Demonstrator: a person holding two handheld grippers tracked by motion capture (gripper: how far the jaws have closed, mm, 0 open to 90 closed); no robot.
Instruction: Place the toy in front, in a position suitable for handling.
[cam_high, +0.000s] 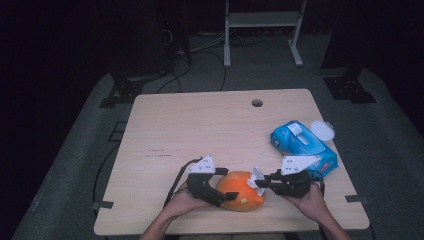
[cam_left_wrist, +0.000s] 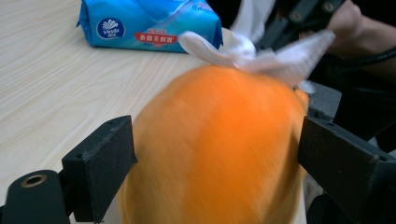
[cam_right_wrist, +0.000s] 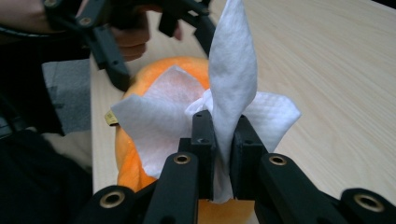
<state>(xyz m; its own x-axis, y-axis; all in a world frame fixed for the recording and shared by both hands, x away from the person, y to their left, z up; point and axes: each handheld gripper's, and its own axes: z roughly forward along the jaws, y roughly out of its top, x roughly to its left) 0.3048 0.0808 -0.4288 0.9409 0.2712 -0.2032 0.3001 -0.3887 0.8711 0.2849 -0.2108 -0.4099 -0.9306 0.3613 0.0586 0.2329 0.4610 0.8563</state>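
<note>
Surface (cam_high: 200, 125): pale wood-grain board with rounded corners and a small round hole near its far edge.

Left gripper (cam_high: 224, 186): black, angular body with a grey three-cornered plate on top, held in a hand at the near edge. Its blocky matte fingers (cam_left_wrist: 100, 163) stand wide, one on each side of the orange plush toy; whether the pads press on it cannot be told from the blurred left gripper view.

Orange plush toy (cam_high: 241, 190): rounded, soft, fuzzy-napped dome lying on the surface near the front edge, between the two grippers. A small yellow tag shows at its side.

White tissue (cam_right_wrist: 224, 102): thin, crinkled, faintly embossed sheet, draped in folds over the toy's end, one pointed flap standing upright.

Right gripper (cam_high: 260, 184): same black build with grey plate, held in the other hand. Its fingers (cam_right_wrist: 203, 140) are narrow, pinched on the bunched tissue.

Blue wipes pack (cam_high: 302, 145): glossy, soft-sided plastic packet with white flip lid, lying at the right of the surface, beyond the right gripper.

White round lid (cam_high: 322, 130): flat shallow disc just beside the pack, at the surface's right edge.
</note>
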